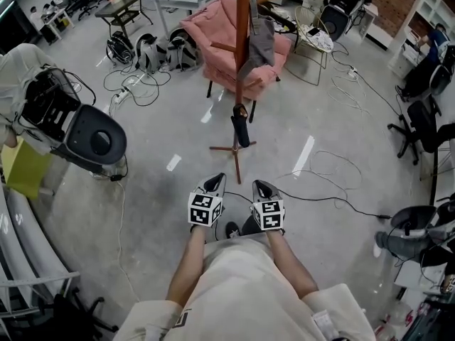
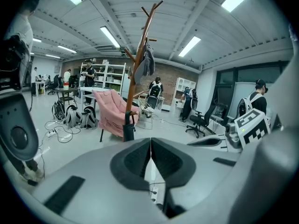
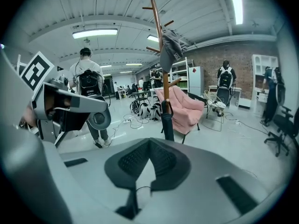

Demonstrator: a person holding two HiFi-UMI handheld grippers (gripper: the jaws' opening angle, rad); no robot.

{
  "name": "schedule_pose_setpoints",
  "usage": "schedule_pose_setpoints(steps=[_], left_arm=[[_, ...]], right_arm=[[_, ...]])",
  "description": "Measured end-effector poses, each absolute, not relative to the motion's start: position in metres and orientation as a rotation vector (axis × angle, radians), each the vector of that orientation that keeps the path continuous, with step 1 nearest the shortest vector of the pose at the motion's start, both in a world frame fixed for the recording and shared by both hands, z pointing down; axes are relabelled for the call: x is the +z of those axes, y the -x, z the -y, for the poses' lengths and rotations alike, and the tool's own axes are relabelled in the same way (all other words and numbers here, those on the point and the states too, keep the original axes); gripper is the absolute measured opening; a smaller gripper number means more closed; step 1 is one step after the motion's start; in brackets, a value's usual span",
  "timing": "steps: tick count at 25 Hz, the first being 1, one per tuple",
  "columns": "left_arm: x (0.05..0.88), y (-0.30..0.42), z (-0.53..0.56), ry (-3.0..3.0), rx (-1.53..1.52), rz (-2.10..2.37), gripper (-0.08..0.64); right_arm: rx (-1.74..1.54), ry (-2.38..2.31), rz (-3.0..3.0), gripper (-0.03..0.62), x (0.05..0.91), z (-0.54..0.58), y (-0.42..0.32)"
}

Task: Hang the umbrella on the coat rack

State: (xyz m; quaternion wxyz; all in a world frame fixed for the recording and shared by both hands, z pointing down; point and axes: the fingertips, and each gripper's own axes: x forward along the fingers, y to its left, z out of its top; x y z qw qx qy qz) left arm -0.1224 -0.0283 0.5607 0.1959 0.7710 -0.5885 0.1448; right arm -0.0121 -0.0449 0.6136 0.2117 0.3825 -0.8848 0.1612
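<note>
Umbrella and fingers: the dark, folded fabric umbrella (image 1: 240,128) is sitting in neither gripper.
Left gripper (image 1: 215,183): its jaws are pressing flat together on nothing.
Right gripper (image 1: 261,187): its jaws are likewise meeting, and it is carrying nothing.
Umbrella's place: it is hanging low against the pole of the tall brown wooden coat rack (image 1: 242,41), well apart from both grippers and seemingly already hung.
Handling: it is probably light, with a stiff shaft and soft, slippery cloth, so the top handle is looking like the surest hold.
Beyond: a grey garment (image 1: 259,45) is hanging higher up.
</note>
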Motion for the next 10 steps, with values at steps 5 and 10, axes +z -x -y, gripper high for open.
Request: schedule_pose_setpoints(steps=[5, 10], left_arm=[[0.5629, 0.1173, 0.0251, -2.166, 0.417, 1.634, 0.008], [0.5629, 0.1206, 0.0259, -2.166, 0.415, 1.634, 0.008]], right_arm=[[0.456, -1.069, 2.458, 0.003, 0.6152, 0.0414, 0.0088], [0.451, -1.065, 2.463, 0.003, 0.6145, 0.0417, 0.0118]])
